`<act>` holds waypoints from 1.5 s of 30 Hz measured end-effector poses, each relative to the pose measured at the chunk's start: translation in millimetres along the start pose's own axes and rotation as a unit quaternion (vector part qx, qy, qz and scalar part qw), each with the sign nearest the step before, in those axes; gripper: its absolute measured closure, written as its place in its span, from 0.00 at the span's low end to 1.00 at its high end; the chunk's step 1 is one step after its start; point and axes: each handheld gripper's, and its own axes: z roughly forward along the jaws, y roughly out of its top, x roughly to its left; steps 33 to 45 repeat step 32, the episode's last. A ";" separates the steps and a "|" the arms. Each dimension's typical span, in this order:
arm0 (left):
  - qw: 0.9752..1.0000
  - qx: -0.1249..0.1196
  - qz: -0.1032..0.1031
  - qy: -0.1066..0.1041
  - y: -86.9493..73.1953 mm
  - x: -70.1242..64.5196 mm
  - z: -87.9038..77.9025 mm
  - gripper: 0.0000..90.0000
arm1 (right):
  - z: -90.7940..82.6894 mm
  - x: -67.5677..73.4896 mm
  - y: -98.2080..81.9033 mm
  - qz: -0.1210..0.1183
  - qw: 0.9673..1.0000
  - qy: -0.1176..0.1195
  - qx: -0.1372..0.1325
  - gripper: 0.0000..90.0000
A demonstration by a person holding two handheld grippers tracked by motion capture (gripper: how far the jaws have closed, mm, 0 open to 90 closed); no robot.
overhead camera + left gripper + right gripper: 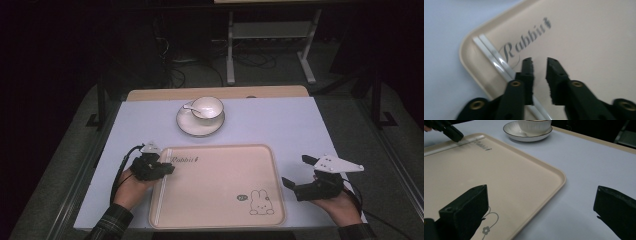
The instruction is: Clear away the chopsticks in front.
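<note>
Left hand-held gripper narrowly parted over chopsticks; right hand-held gripper spread wide. Chopsticks risk being nudged, rolled across tray.

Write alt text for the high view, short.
A person at a table holds a gripper in each hand on either side of a beige tray printed with a rabbit: the left gripper reaches over the tray's left edge, and the right gripper is open beside its right edge. Behind the tray, a white cup and spoon rest on a saucer.
</note>
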 end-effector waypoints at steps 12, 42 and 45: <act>0.995 -0.094 0.022 0.019 -22.9 -2.4 -45.0 0.28 | 0.6 0.4 0.1 0.000 1.000 0.001 0.000 0.00; 0.994 -0.102 0.024 0.026 -44.2 2.3 -53.2 0.16 | 1.5 -0.1 -0.3 0.002 1.000 -0.002 0.003 0.00; 0.994 -0.102 0.024 0.026 -44.2 2.3 -53.2 0.16 | 1.5 -0.1 -0.3 0.002 1.000 -0.002 0.003 0.00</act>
